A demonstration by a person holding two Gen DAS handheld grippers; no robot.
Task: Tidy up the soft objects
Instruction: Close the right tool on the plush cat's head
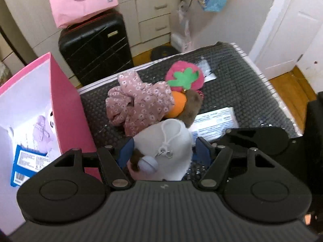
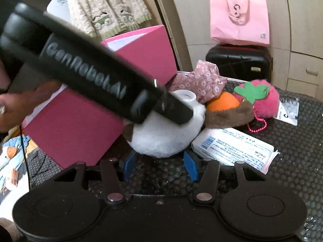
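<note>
Two blue pads of the left claw [image 1: 163, 151] press the sides of a white plush toy [image 1: 171, 141], holding it beside the pink box [image 1: 64, 100]. Right claw [image 2: 159, 165] gapes wide, just short of the toy, over the dark mat [image 2: 298, 161].

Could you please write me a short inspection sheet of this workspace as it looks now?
Surface: dark dimpled mat.
Job's things: white plush; floral cloth, strawberry plush, orange-and-brown plush piled behind it; pink box open, holding a lilac toy.
Clutter: printed packets.
Grippers: left gripper fingers around white plush; right gripper open, empty.
Cables: thin black cord.
Surroundings: black suitcase, pink bag, drawers, door.
</note>
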